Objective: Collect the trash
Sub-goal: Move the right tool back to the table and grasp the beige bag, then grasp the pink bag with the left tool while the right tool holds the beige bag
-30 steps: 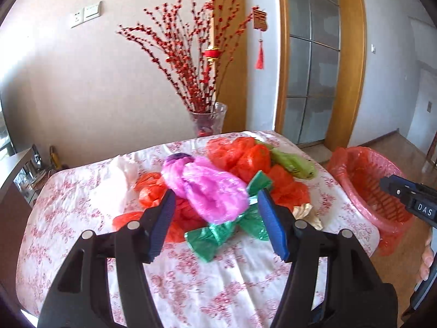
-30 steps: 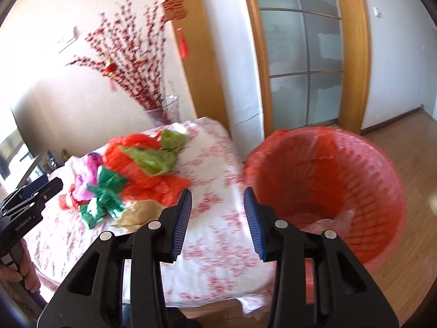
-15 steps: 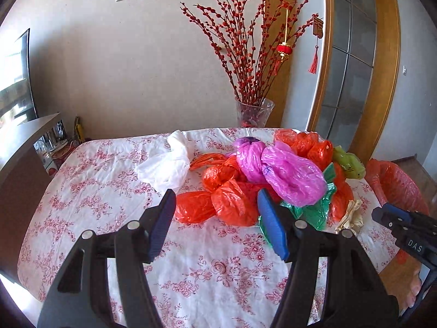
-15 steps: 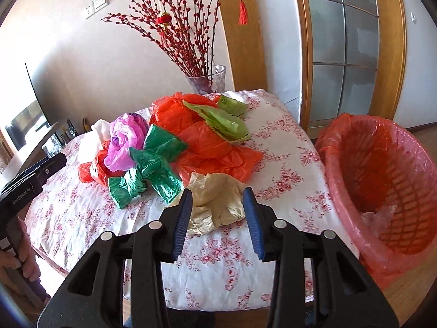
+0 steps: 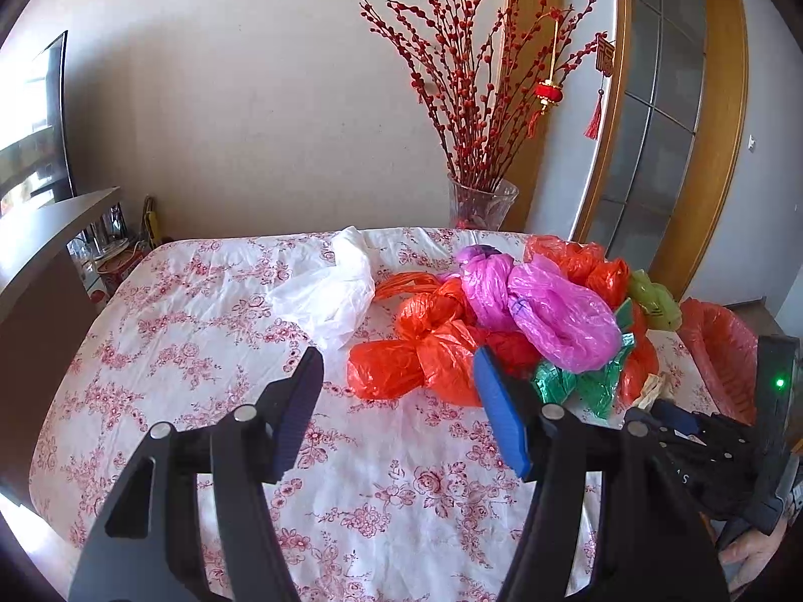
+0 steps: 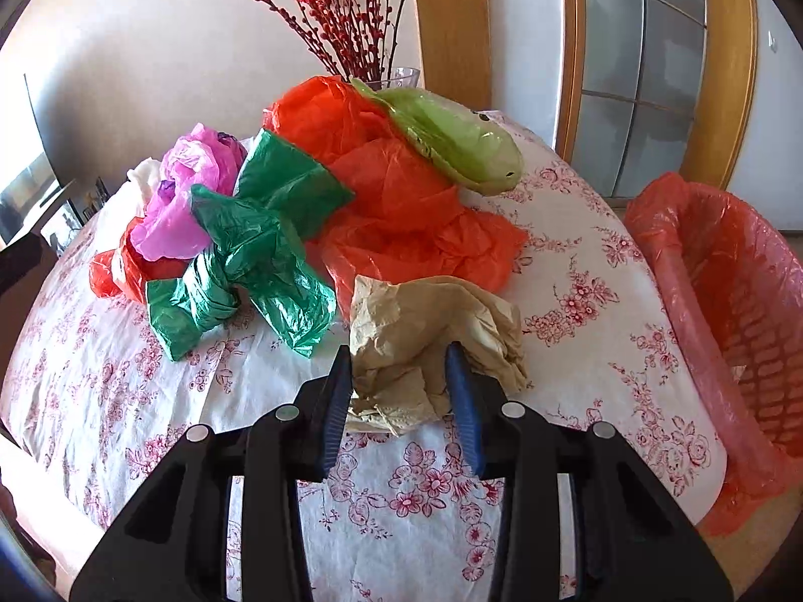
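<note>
A heap of crumpled plastic bags lies on the floral tablecloth [image 5: 216,331]: orange [image 5: 416,356], pink [image 5: 557,311], green [image 6: 261,251], light green [image 6: 456,145] and white [image 5: 336,291]. A crumpled tan paper bag [image 6: 426,331] lies nearest in the right wrist view. My right gripper [image 6: 399,391] is open, its fingers on either side of the tan bag's near end. My left gripper [image 5: 396,411] is open and empty, above the table just short of the orange bags. The red-lined basket [image 6: 727,301] stands to the right of the table.
A glass vase [image 5: 479,205] with red berry branches stands at the table's far edge. A wooden-framed glass door [image 5: 667,140] is behind the basket. A dark shelf [image 5: 35,251] stands at the left. The right gripper's body [image 5: 712,456] shows at the lower right of the left wrist view.
My right gripper swung from the basket toward the table and closed in on the tan paper bag. My left gripper drew back and to the left, so the bag heap now lies right of centre.
</note>
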Tool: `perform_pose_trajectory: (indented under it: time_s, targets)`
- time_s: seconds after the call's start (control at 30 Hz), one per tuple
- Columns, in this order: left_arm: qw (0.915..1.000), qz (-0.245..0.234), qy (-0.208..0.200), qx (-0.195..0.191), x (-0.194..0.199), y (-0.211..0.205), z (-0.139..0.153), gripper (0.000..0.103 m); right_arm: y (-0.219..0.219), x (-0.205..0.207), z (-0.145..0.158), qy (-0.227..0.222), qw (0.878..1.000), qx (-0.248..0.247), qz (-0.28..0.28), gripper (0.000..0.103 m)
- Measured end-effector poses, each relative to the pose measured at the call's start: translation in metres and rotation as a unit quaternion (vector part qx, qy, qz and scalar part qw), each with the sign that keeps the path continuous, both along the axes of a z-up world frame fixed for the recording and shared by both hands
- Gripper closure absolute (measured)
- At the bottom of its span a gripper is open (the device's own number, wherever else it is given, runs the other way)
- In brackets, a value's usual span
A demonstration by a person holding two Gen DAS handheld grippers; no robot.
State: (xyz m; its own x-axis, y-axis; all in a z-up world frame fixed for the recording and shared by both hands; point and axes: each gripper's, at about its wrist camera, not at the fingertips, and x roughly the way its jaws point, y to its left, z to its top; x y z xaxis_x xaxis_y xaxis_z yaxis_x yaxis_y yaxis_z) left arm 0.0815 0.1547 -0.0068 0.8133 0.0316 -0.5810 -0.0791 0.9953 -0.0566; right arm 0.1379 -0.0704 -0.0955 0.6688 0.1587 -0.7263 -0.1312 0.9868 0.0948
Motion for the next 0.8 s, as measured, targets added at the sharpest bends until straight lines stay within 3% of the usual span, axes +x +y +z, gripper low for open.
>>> perform_pose_trajectory:
  time_s: [0.1,0.27,0.53,0.8]
  targets:
    - [1.0000,-0.007,0.000,-0.002,0.003,-0.004,0.001,0.041,-0.004,-0.002,0.001,0.000,1.000,0.003,0.002,0.082]
    - [0.9997,-0.025,0.004,-0.007,0.010,-0.017,0.001,0.041,-0.017,-0.010,0.001,-0.005,1.000,0.012,-0.007,0.090]
    - [0.9980,-0.057,0.006,-0.026,0.035,-0.046,0.009,0.042,-0.051,-0.029,0.024,-0.044,0.998,0.014,-0.040,0.091]
    - [0.9978,-0.052,0.034,-0.025,0.086,-0.071,0.011,0.042,-0.069,-0.032,0.026,-0.044,0.998,0.014,-0.052,0.091]
